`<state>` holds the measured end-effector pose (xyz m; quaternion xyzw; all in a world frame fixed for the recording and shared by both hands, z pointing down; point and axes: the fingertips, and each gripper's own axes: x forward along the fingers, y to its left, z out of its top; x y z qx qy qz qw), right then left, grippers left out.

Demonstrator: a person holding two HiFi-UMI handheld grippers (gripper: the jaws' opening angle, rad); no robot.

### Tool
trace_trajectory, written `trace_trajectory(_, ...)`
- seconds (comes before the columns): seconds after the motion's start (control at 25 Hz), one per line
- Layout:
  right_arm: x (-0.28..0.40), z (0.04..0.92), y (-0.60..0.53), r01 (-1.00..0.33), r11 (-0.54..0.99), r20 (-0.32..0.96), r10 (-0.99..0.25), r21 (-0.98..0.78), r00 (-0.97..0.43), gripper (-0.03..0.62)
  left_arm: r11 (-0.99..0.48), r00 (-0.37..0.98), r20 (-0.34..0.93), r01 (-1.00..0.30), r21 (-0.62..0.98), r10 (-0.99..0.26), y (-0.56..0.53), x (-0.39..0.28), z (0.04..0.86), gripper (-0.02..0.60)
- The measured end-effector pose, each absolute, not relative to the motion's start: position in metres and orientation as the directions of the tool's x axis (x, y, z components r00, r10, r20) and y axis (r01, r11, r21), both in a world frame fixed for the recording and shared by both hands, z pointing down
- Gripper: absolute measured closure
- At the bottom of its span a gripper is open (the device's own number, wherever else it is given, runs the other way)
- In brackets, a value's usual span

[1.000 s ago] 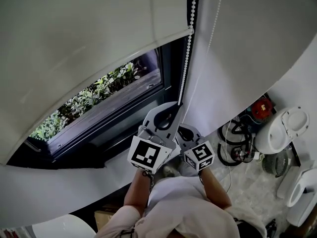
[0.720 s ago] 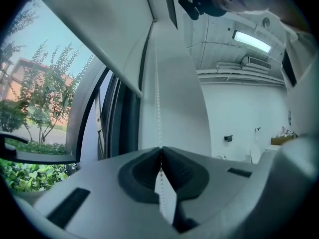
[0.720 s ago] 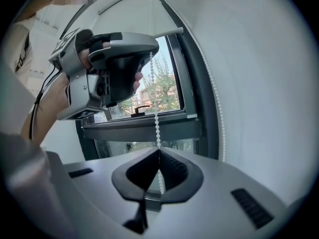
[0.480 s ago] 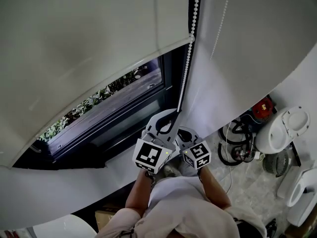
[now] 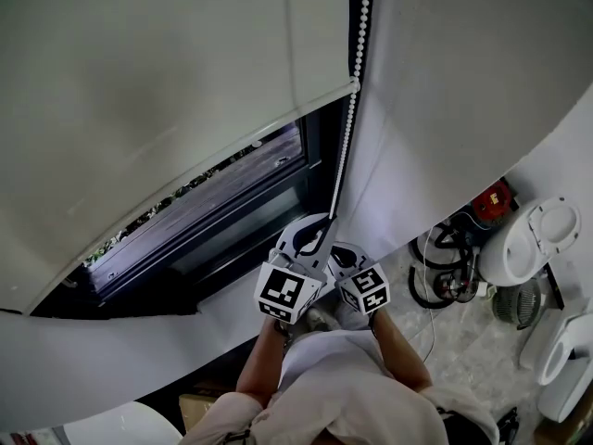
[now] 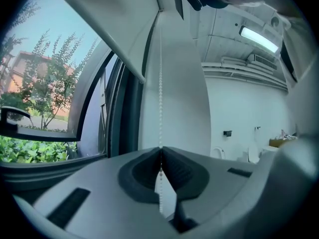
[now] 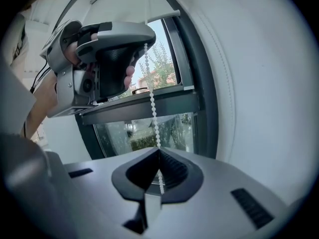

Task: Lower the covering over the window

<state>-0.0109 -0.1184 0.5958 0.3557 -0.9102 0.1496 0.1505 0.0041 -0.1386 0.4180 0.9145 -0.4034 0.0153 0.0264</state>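
1. Left of the head view: the white fabric roller blind (image 5: pixel 167 109) hangs partly lowered over the dark-framed window (image 5: pixel 250 221). Its bottom edge runs diagonally across the opening. A narrow band of glass shows below that edge, with a thin strip of green plants (image 5: pixel 139 221) outside. In the left gripper view the blind (image 6: pixel 114 29) covers the upper part of the window (image 6: pixel 99 113), and the plants (image 6: pixel 30 151) and trees are visible beyond it.

2. Centre: the white bead chain (image 5: pixel 347 128) hangs along the right edge of the window frame, between the blind and a white wall section (image 5: pixel 445 109). The left gripper (image 5: pixel 324 221) and the right gripper (image 5: pixel 345 247) are both on this chain, close together, at about sill level.

3. Left gripper (image 6: pixel 160 151): the fingers (image 6: pixel 142 168) are closed, with the chain (image 6: pixel 160 98) clamped in the seam between them. The chain runs straight up from the grip.

4. Right gripper (image 7: pixel 158 151): the fingers (image 7: pixel 134 173) are likewise closed on the chain (image 7: pixel 151 98). This view shows the left gripper (image 7: pixel 142 41) gripping the same chain higher up, with the window (image 7: pixel 144 128) behind.

5. Right of the head view: the pale floor (image 5: pixel 463 341) carries a white round appliance (image 5: pixel 519 244), a red object (image 5: pixel 489 200) and black cables (image 5: pixel 435 276), all well apart from the grippers.
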Motion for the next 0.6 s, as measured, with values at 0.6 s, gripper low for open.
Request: trace_trajectory(0.6,-0.004,0.612,-0.102,-0.671,0.73,0.419,-0.573,-0.128,-0.704,0.49,-0.647,0.651,0.152,-0.758,0.081,-0.743,-0.135,0.0,0.49,0.566)
